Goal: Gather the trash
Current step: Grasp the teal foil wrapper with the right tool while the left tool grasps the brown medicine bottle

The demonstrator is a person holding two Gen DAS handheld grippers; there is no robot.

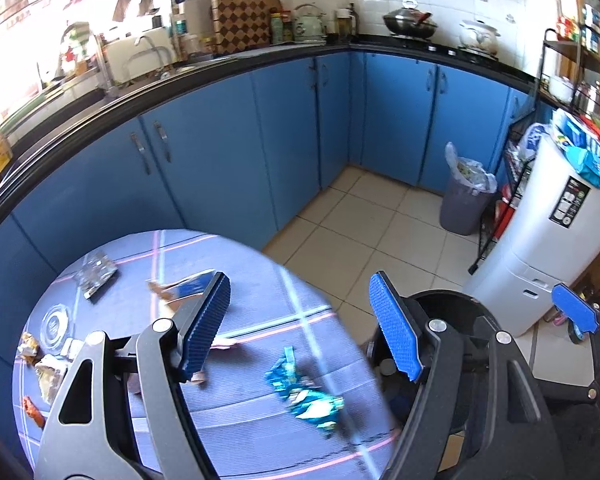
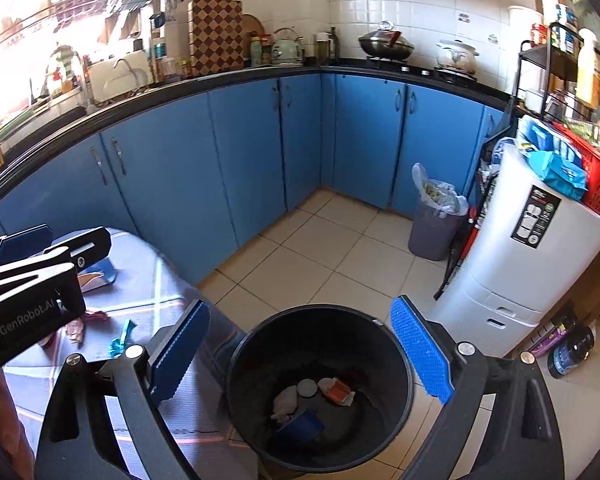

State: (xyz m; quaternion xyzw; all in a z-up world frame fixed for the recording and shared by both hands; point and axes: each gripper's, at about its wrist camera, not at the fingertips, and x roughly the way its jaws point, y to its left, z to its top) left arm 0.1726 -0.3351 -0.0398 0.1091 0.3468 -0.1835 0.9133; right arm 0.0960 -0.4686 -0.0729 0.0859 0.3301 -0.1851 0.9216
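Legible text: "GenRobot.AI", printed in white on the black body of the left gripper (image 2: 32, 256), at the near left of the right wrist view. Other labels are unreadable.

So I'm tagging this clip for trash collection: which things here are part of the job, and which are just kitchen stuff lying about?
Part of the job:
- teal wrapper on the table
- silver wrapper
- orange scraps
- black bin, already holding some trash
- left gripper and right gripper, both open, empty

Just lying about:
- wok
- kettle
- grey lined bin
- white appliance
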